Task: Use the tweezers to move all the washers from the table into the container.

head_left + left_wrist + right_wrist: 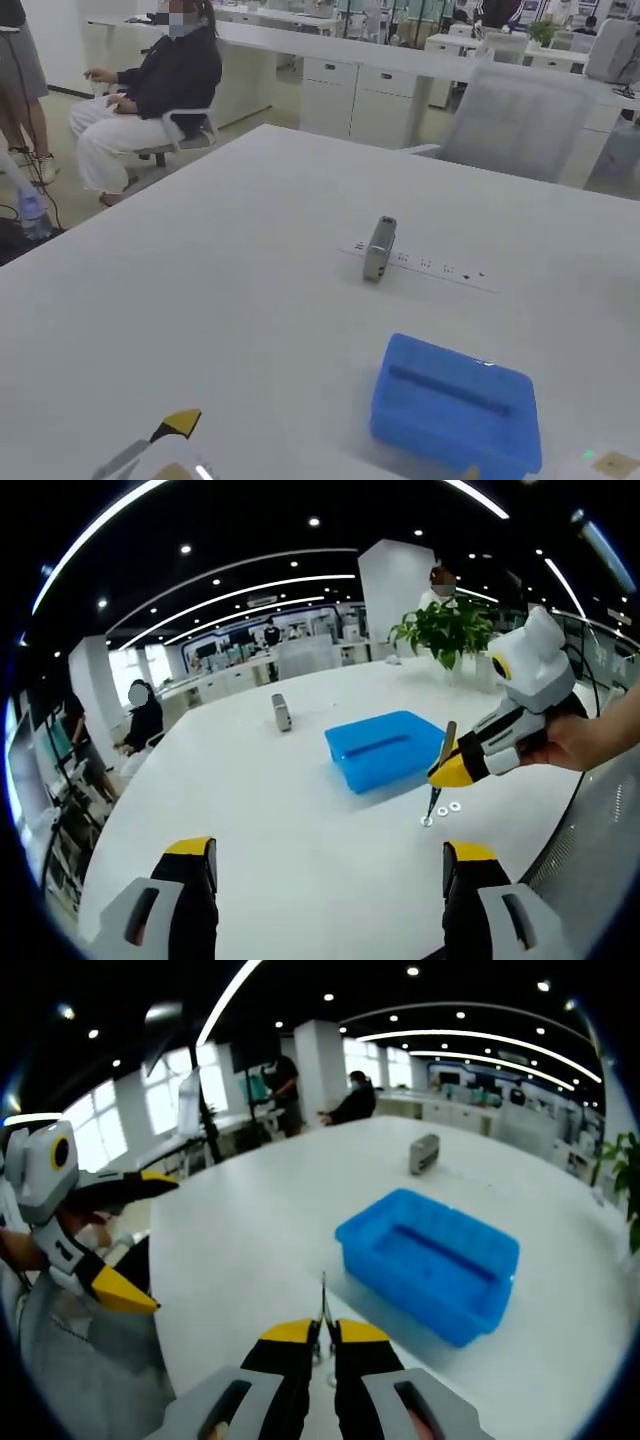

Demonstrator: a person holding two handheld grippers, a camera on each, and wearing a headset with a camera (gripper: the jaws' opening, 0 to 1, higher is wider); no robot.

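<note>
The washers (pixel 443 810) lie on the white surface (pixel 280 820), just beside the blue container (pixel 375 775) and close under the tips of the tweezers (pixel 450 738). They look small, thin, stiff and light, and probably slide easily on the smooth top. I judge it best to pinch each one across its ring, with one tip through the hole. The right gripper (pixel 322 1332) has its jaws clenched on the tweezers. The left gripper (pixel 330 850) has its jaws released, wide apart. No label or writing is readable.

The left hand-held gripper (pixel 330 852) hovers with jaws spread wide; the right hand-held gripper (pixel 322 1332) (gripped by a hand (pixel 585 742)) has jaws pinched on the tweezers (pixel 448 738).
</note>
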